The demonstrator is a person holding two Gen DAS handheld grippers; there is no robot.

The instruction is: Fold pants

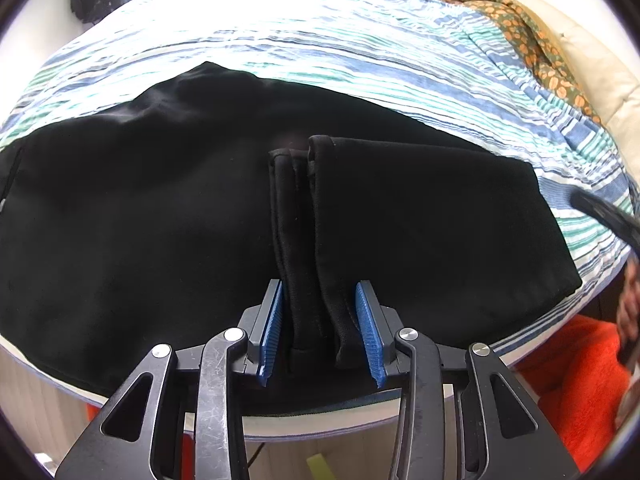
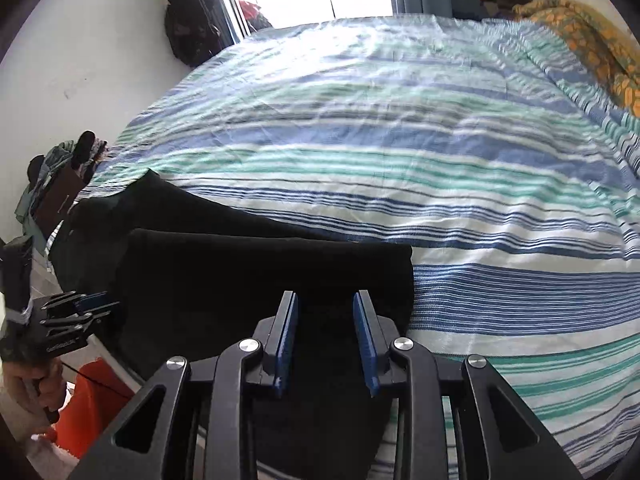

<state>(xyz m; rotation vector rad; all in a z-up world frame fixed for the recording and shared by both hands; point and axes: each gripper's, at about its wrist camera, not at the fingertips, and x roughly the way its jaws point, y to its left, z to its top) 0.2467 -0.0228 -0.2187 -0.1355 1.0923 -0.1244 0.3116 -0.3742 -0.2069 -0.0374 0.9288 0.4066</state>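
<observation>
Between the jaws of our left gripper [image 1: 324, 332] sit the stacked hems of the black pants [image 1: 160, 208]: two cuffs, edges lined up, run upright between the blue pads [image 1: 272, 320]. There is a sliver of light on each side of the cloth, so we judge the grip as loose or just letting go, and we cannot tell for certain that the pads bite. Holding both cuffs together makes sense, since it keeps the leg ends aligned while the lower legs are carried over the seat.

Our right gripper [image 2: 325, 340] hangs with its jaws spread and nothing between them, poised just above the near edge of the folded pants, likely ready to press or smooth the crease.

The pants lie across the near edge of the bed, on the striped duvet cover [image 2: 460, 168], the leg section doubled over toward the waist, its fold at the right. In our reading the first fold is nearly laid down.

Farther off, an orange-patterned blanket [image 1: 520, 28] lies at the head of the bed, and an orange cloth [image 1: 568, 368] sits below the bed's edge.
</observation>
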